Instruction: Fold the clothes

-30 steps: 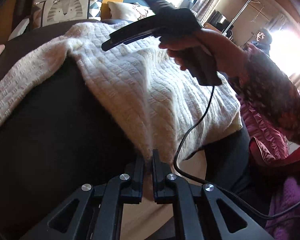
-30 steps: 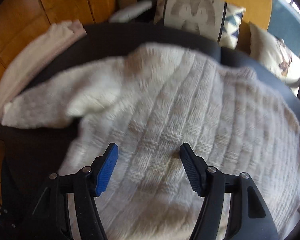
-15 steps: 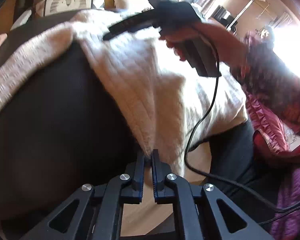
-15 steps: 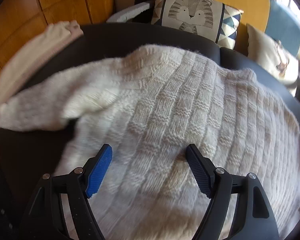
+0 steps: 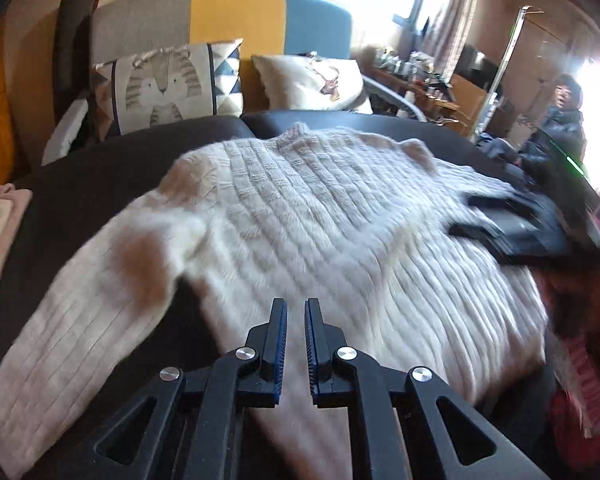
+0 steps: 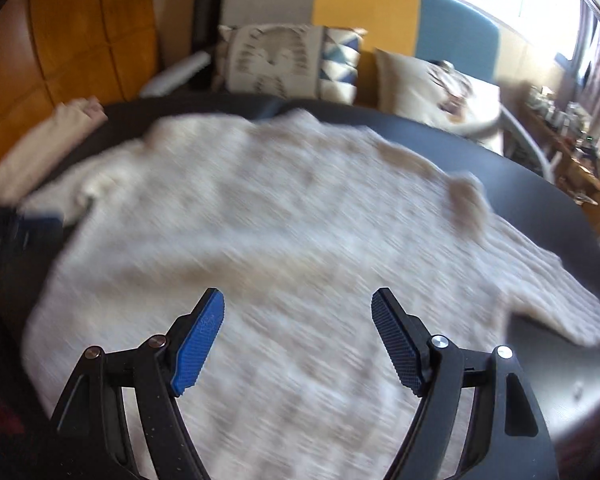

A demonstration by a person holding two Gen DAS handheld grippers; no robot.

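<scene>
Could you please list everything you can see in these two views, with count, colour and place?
sweater: one, cream knit, spread flat across the table, sleeves out to both sides
table: one, black, round, under the sweater
folded garments: a small pile, pale pink and cream, at the table's far left edge
tiger cushion: one, grey and white with blue triangles, on the sofa behind the table
cream cushion: one, to the right of the tiger cushion
sofa: one, grey, yellow and blue panels, behind the table
bystander: one, dark clothing, far right background
left hand-held gripper: black, narrow gap between fingers, nothing in it, over the sweater's hem
right hand-held gripper: black with blue pads, wide open, above the sweater
</scene>
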